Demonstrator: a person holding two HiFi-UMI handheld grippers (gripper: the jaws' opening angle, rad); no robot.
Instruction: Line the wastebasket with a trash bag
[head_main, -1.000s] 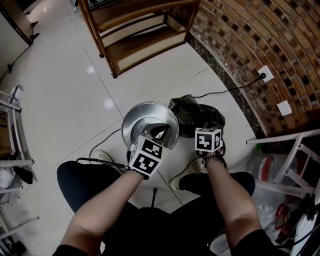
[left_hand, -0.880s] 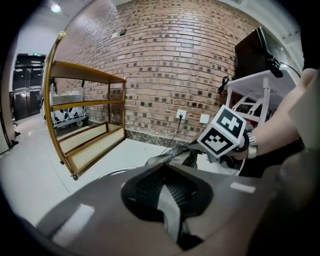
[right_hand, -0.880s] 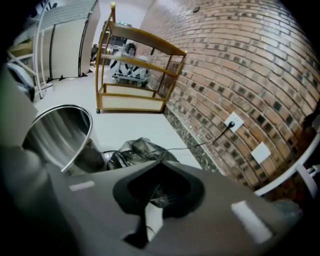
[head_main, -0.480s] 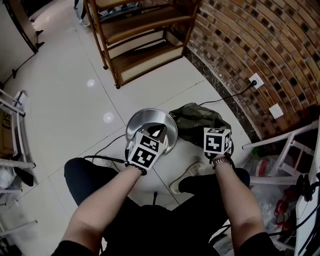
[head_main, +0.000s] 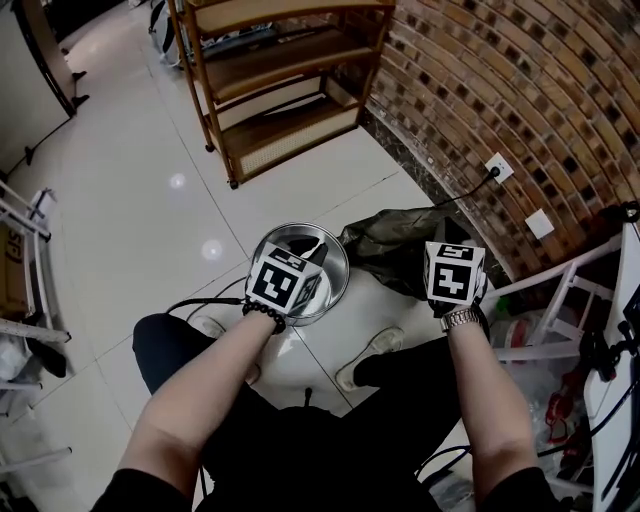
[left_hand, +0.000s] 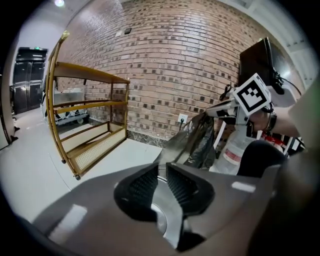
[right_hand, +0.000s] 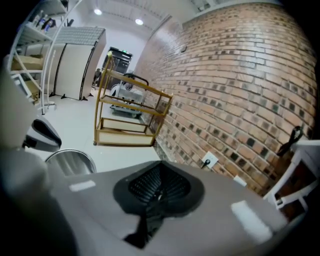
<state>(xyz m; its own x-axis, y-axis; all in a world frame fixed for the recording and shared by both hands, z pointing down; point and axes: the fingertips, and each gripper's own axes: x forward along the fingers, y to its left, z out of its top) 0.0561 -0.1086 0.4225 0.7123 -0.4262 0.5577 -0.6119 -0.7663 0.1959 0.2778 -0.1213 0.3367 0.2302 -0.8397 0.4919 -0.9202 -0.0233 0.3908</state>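
Brick-backed trash bag (left_hand: 199, 145): left gripper view

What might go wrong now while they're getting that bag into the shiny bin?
The trash bag is thin film pinched by the left gripper and right gripper; it may slip or tear. Its mouth looks unopened, so it might bunch beside the wastebasket. The floor cable might snag feet.

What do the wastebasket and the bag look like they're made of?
Wastebasket: probably stainless steel with a shiny, brushed finish; its silver wall reflects light. Bag: thin plastic film, dark and slightly glossy, judging by its crumples and limp folds.
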